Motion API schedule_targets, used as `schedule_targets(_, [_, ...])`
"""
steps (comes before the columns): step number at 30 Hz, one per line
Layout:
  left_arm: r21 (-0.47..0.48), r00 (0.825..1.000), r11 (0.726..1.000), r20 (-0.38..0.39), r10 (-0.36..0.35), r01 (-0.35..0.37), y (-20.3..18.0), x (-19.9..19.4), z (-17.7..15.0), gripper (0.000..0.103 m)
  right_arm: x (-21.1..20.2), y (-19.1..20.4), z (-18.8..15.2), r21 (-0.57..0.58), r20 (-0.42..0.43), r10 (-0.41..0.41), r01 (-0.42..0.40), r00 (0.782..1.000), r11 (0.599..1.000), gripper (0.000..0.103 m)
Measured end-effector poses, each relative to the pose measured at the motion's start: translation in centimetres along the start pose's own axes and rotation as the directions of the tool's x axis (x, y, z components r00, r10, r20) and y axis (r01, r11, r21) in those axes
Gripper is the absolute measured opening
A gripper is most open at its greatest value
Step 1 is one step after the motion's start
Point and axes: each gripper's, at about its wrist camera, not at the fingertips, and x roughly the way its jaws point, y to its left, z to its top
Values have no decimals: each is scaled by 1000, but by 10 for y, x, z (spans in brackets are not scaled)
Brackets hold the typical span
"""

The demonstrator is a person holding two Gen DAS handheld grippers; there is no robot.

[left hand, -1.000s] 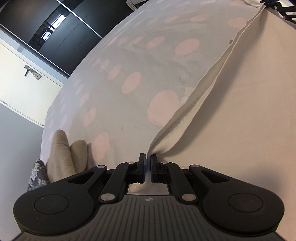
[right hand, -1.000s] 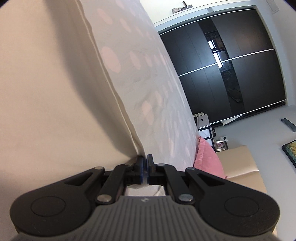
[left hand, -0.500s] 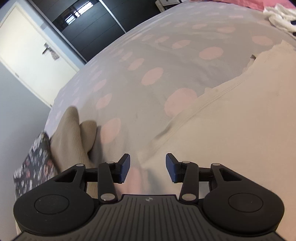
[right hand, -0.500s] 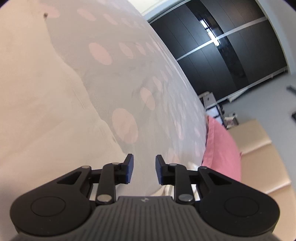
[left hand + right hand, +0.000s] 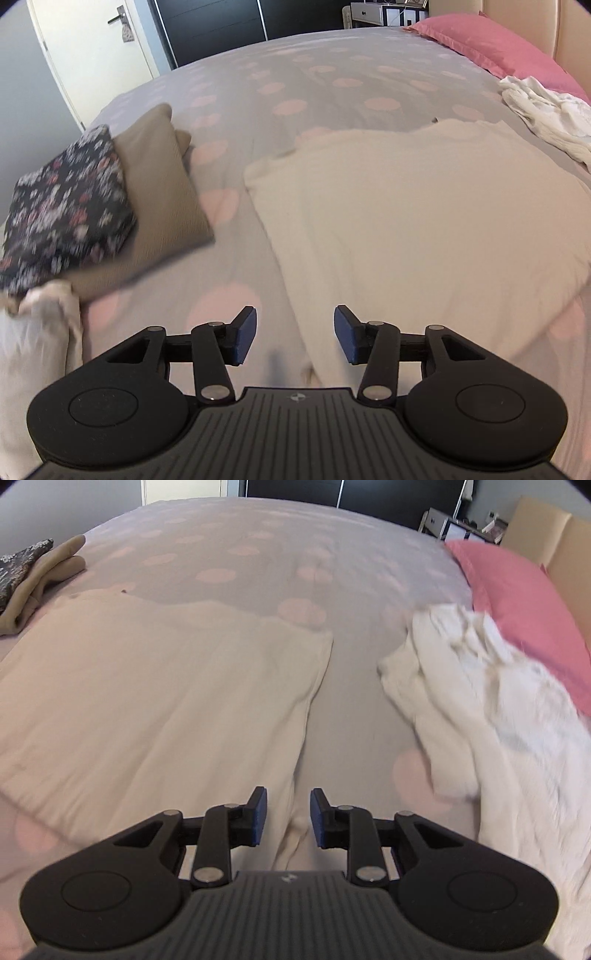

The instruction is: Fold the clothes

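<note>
A cream garment [image 5: 424, 221] lies spread flat on the grey bed cover with pink dots [image 5: 295, 85]. My left gripper [image 5: 295, 325] hovers above the garment's near left edge. Its jaws are opening and nothing is pressed between the pads. In the right wrist view the same cream garment [image 5: 147, 701] fills the left half. My right gripper [image 5: 289, 805] stands open above its near right edge, where a narrow strip of cloth runs under the gap without being gripped.
A folded stack, floral cloth [image 5: 66, 206] on tan cloth [image 5: 162, 184], sits at the left of the bed. Crumpled white clothes [image 5: 498, 720] lie right of the garment, beside a pink pillow [image 5: 517, 602]. More pale cloth [image 5: 37, 332] bunches at the near left.
Both grippers were shut on the cream garment's edge a second ago. They have let go, opened, pulled back and rolled level, and the garment now lies flat on the bed.
</note>
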Motion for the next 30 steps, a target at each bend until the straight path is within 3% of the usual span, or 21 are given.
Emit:
schedule_targets(10, [-85, 993, 993, -72, -88, 82, -9, -5, -44, 49, -15, 6, -60, 63, -30, 96, -94, 995, 994, 27])
schedule_targets(11, [-80, 993, 993, -79, -91, 85, -11, -2, -47, 48, -12, 8, -63, 57, -29, 102, -100, 994, 993, 27])
schedule_targets(12, [-75, 992, 993, -80, -94, 88, -14, 1, -49, 40, -10, 10, -66, 52, -28, 110, -108, 994, 993, 27])
schedule_targets(13, [-74, 991, 992, -80, -104, 98, -16, 3, -50, 27, -10, 12, -67, 43, -27, 108, -107, 994, 993, 18])
schedule_targets(14, [-71, 990, 992, -83, -114, 109, -18, 3, -50, 21, -10, 13, -67, 32, -25, 103, -102, 994, 994, 6])
schedule_targets(16, [-55, 989, 992, -91, -118, 113, -22, 2, -48, 6, -11, 16, -67, 11, -21, 92, -91, 996, 996, 1])
schedule_targets(17, [-49, 990, 994, -91, -106, 102, -22, 0, -47, 4, -12, 17, -66, 2, -19, 79, -79, 997, 997, 0])
schedule_targets(22, [-57, 993, 996, -95, -75, 69, -13, -10, -42, 2, -18, 10, -57, -13, -27, -23, 23, 999, 1000, 0])
schedule_targets(30, [-32, 988, 998, -143, -61, 57, -11, -2, -49, 2, 3, 13, -60, -66, -122, -71, 63, 990, 996, 0])
